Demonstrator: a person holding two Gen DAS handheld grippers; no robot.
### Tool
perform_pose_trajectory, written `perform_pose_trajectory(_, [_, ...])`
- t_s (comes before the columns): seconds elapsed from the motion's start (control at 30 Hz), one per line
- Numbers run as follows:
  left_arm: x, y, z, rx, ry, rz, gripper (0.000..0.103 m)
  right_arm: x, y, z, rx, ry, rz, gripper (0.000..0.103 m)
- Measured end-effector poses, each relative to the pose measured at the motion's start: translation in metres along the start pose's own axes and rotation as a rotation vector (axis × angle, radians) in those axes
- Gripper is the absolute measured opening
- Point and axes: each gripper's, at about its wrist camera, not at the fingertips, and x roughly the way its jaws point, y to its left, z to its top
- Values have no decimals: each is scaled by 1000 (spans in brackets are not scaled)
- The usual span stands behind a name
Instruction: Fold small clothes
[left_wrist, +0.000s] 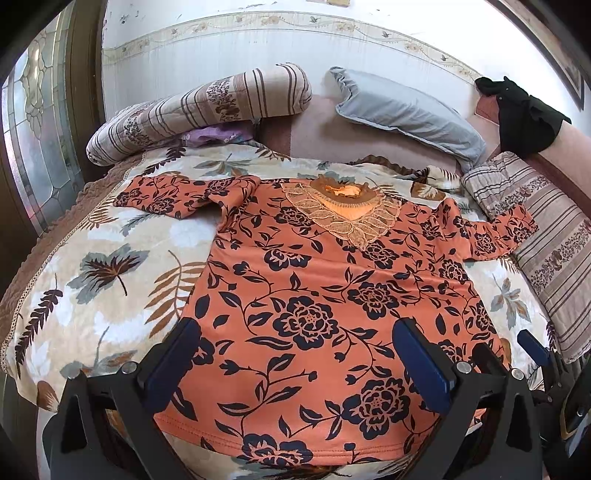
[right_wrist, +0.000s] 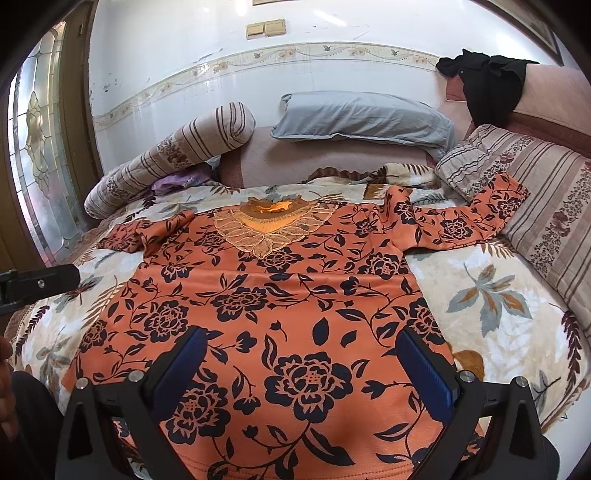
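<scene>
An orange floral blouse (left_wrist: 317, 288) lies face up and spread flat on a leaf-patterned blanket (left_wrist: 96, 266), filling the centre of both views. Its lace collar (left_wrist: 347, 210) sits toward the upper centre of the frame; the hem runs along the bottom edge. One sleeve (left_wrist: 177, 192) extends to the upper left and lies bent on the blanket. The other sleeve (left_wrist: 491, 236) reaches to the right, its cuff resting on a striped cushion (left_wrist: 554, 251).

Left gripper (left_wrist: 295, 354): jaws released and set wide apart, both blue pads over the lower part of the blouse, nothing held between them. Contact with the fabric cannot be determined.

Right gripper (right_wrist: 299, 362): jaws likewise released and wide apart, positioned over the lower right part of the blouse, grasping nothing. It shows at the lower right edge of the left wrist view, beside the left gripper.

At the top of the frame, against the wall: a striped bolster (left_wrist: 199, 110) at upper left, a grey pillow (left_wrist: 406, 114) at upper centre, and a black garment (left_wrist: 524, 114) draped at upper right.
</scene>
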Motion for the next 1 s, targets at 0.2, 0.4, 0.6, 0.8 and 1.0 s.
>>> perform_pose_trajectory(0.2, [1,0,0,0,0,0,103,1,0,0,0,-1,1,103])
perform_pose_trajectory(0.4, [1,0,1,0,-1,0,103,1,1,0,-2,-2,0,103])
perform_pose_trajectory(0.6, [1,1,1,-1,0,0,103,1,1,0,-2,-2,0,103])
perform_pose_trajectory(0.8, [1,1,1,-1,-1,-1,103,1,1,0,-5,-3,2,103])
perform_pose_trajectory(1.0, [2,1,0,0,-1,-1,103,1,1,0,-12,-8,0,103])
